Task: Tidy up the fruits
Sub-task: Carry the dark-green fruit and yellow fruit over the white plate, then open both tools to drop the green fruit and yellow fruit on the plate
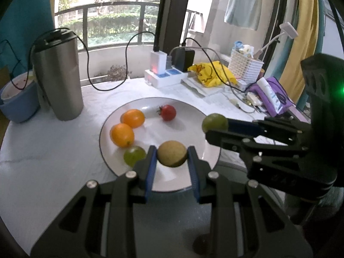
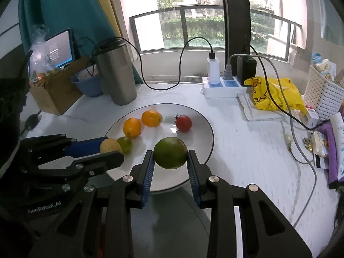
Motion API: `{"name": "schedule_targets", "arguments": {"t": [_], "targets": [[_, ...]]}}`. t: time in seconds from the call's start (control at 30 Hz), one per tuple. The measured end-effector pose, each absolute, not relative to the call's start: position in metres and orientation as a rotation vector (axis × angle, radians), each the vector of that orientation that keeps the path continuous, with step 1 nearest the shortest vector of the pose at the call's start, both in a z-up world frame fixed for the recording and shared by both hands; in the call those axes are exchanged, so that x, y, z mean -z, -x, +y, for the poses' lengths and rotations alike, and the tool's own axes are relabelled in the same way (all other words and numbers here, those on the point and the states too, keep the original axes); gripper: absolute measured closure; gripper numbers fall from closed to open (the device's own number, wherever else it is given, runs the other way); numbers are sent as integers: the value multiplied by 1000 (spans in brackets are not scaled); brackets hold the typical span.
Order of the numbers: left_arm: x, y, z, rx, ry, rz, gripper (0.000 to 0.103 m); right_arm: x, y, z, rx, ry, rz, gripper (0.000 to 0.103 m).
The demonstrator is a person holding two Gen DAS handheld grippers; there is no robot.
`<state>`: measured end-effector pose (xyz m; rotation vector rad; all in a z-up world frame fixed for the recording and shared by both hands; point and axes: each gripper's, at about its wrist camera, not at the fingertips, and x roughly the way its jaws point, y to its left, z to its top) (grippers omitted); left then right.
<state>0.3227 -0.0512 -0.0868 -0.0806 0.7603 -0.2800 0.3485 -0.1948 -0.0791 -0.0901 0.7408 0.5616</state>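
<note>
Plate (image 2: 204, 129) mid-table: two oranges (image 2: 132, 127) at its left rim, tomato (image 2: 183, 123) toward its far rim, tumbler (image 2: 117, 73) behind-left, power strip (image 2: 223, 86) behind-right.

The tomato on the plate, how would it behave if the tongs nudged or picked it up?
The tomato is round and glossy, so it would probably roll across the smooth plate if nudged. It looks small, likely light. Its thin skin probably bruises or splits under a hard squeeze.

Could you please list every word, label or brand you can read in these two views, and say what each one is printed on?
"GenRobot.AI": white lettering on the black body of the left gripper, seen in the right wrist view.
Tablet screen: lines of text, too small to read.
White tube on the purple item: print too blurred to read.
Yellow bag: cartoon duck drawings only, no legible words.
</note>
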Motion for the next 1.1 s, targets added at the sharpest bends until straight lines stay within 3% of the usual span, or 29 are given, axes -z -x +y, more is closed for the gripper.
{"name": "schedule_targets", "arguments": {"t": [0.53,0.67,0.73,1.1], "targets": [[103,-348,-51,267,111,820,72,98,-378,-193,-538,81,783,69],[99,-343,-48,258,126,804,56,96,-376,-194,-531,75,777,62],[95,-341,-47,262,133,796,56,93,-373,-195,-528,77,771,56],[75,-306,-40,250,142,751,56,76,-347,-194,-525,83,743,56]]}}
